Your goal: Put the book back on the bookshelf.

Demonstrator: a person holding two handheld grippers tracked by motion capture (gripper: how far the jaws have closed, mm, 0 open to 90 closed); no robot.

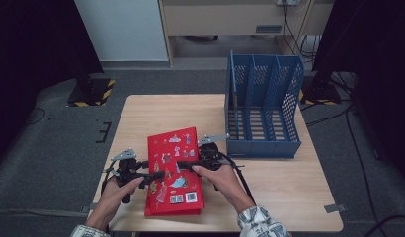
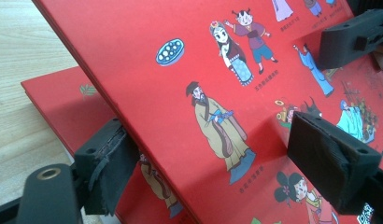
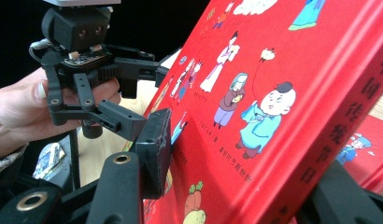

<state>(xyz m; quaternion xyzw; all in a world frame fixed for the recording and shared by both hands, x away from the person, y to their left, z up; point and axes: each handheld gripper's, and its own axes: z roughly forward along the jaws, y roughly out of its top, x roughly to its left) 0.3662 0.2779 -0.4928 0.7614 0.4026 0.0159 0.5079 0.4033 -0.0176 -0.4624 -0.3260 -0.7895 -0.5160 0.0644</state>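
A red picture book (image 1: 173,168) with cartoon figures on its cover lies tilted on the wooden table (image 1: 156,111), over a second red book (image 2: 54,102). My left gripper (image 1: 158,174) comes at its left edge. In the left gripper view (image 2: 217,163) one pad (image 2: 105,163) sits under the edge and the other (image 2: 329,163) on the cover, gripping the book (image 2: 180,84). My right gripper (image 1: 183,165) straddles the spine side (image 3: 248,172). Its left pad (image 3: 157,140) stands close by the cover and the other jaw sits under the spine, loose around the book (image 3: 273,70).
A blue three-slot file rack (image 1: 262,143) stands at the table's back right, just beyond the right gripper. The second red book (image 3: 367,140) shows under the raised one. Bare wood lies left and behind the books. Dark stands flank the table.
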